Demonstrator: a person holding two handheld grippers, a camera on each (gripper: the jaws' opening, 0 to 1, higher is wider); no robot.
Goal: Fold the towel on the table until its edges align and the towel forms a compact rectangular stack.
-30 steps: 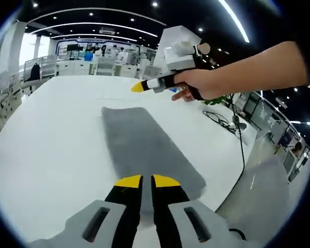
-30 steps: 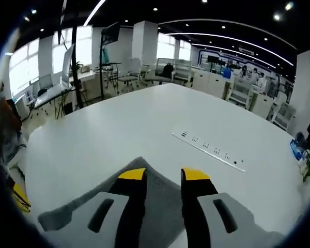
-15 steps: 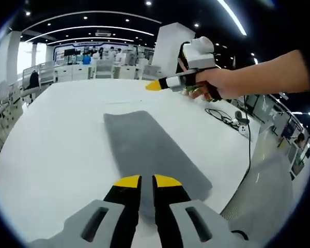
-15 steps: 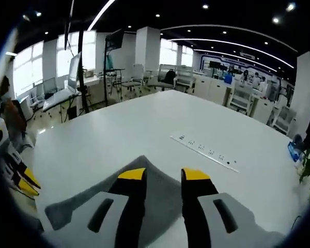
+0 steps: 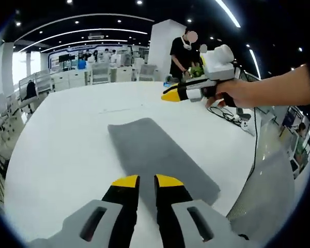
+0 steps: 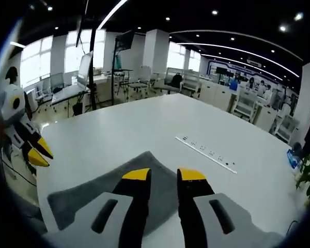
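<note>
On the white surface (image 5: 57,150) a grey towel (image 5: 160,157) is lying flat as a long strip. Left claw (image 5: 146,181) & right claw (image 6: 164,174) are being held above it w/ narrow gaps, nothing gripped.

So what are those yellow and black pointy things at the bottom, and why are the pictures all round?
Those are the fingers of two grabber tools a person holds, one in each hand. Each tool carries a fisheye camera, which makes the pictures round and bendy. The left gripper looks along a grey towel lying flat on a big white table. In that picture you also see the person's hand holding the right gripper above the table. The right gripper view shows the same towel from its other end, and a white strip of sockets further along. Neither tool holds anything; the fingers are slightly apart.
</note>
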